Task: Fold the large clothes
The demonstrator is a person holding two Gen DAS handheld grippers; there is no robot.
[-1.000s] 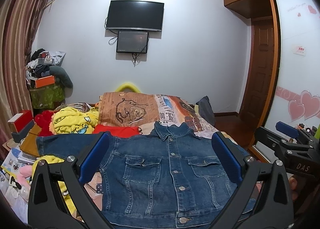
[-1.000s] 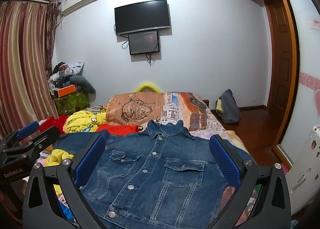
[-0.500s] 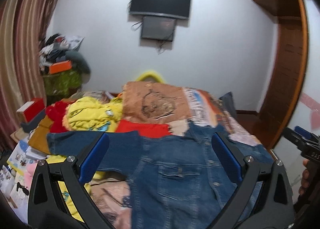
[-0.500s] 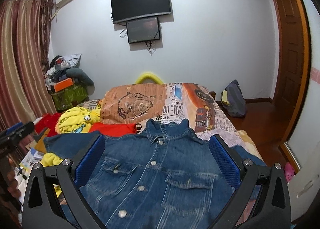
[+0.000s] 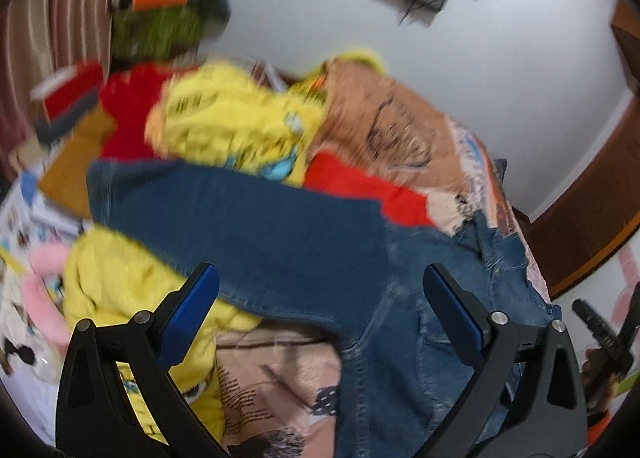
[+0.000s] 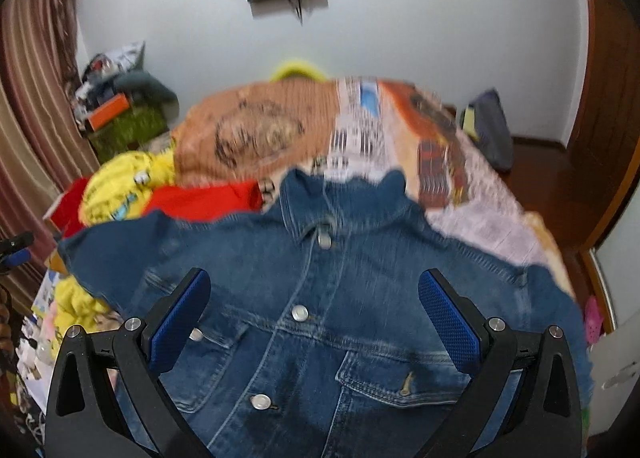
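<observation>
A: The left gripper (image 5: 320,298) is spread wide, empty, over the denim jacket (image 5: 304,250) sleeve mid-frame.

B: The right gripper (image 6: 316,302) is equally spread, holding nothing; the jacket lies buttoned across the lower frame on the bed (image 6: 480,218), a yellow garment (image 6: 120,182) at left.

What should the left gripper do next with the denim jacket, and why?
Probably lower the left gripper onto the outstretched sleeve and close on it: the denim jacket lies flat and unfolded, and both grippers are open and empty.
</observation>
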